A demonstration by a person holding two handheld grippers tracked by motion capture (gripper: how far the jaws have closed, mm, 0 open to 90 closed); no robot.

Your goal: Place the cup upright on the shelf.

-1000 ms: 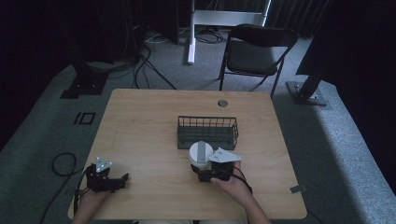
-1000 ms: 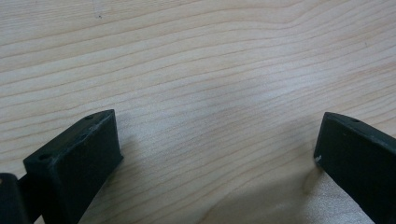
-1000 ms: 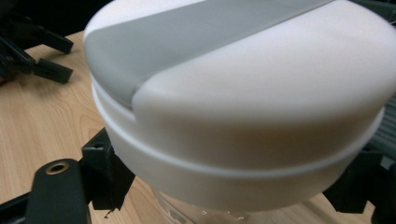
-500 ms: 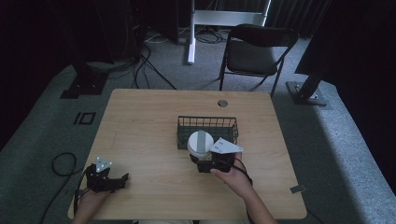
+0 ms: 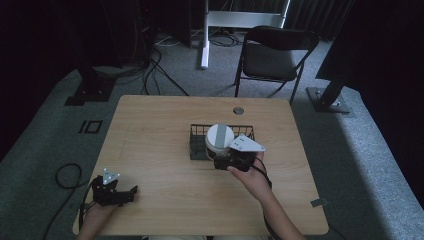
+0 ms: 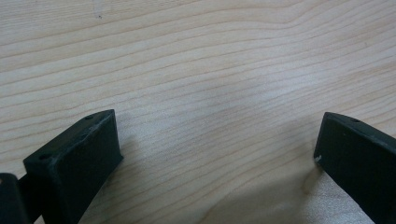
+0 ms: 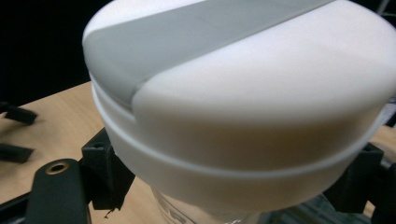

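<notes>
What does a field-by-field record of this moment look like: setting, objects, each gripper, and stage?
setting: wooden table seen from above, folding chair beyond it
objects: white container with a grey-striped lid; black wire basket
right gripper: shut on the container below its lid, held at the basket's near side
left gripper: open, low over bare wood at the table's near left corner
stage: container appears lifted over the basket's near edge; whether it touches the basket cannot be told
</notes>
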